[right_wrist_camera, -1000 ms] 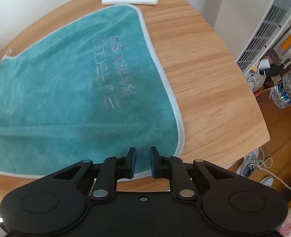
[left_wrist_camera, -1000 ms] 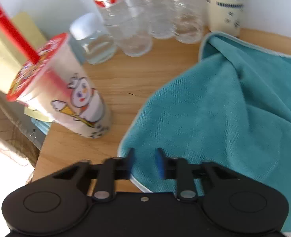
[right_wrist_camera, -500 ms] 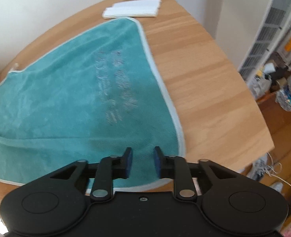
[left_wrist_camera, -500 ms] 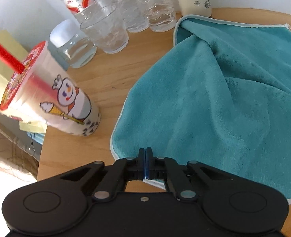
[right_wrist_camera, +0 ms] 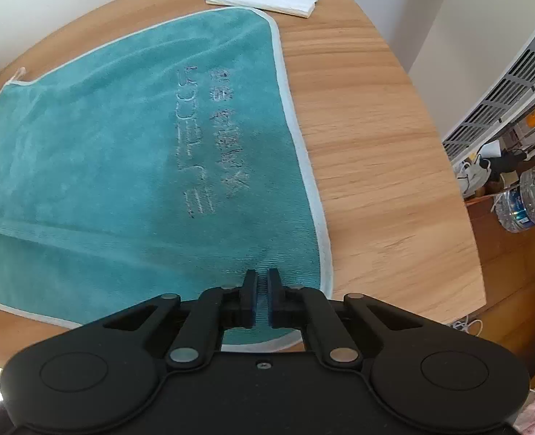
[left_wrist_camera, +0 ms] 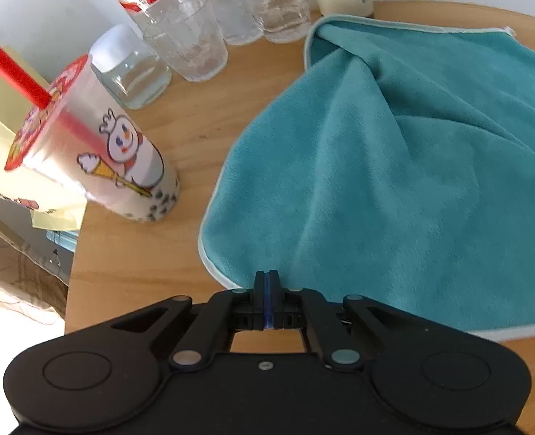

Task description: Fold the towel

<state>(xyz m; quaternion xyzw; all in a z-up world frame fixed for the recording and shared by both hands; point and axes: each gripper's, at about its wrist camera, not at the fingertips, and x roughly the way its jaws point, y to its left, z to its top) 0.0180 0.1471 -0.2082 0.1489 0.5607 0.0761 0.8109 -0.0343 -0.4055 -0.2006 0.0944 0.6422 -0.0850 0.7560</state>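
Towel (left_wrist_camera: 405, 166) lies spread on the desk (right_wrist_camera: 376, 137); since a second ago both near corners got gripped: left tool (left_wrist_camera: 266, 282) clamped on its hem, right tool (right_wrist_camera: 262, 282) closing on cloth, ready for lifting.

Left tongs (left_wrist_camera: 266, 282) shut – right tongs (right_wrist_camera: 262, 282) narrowed on towel (right_wrist_camera: 122, 145)

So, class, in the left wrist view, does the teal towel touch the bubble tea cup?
No, bare wooden table separates the towel from the cup.
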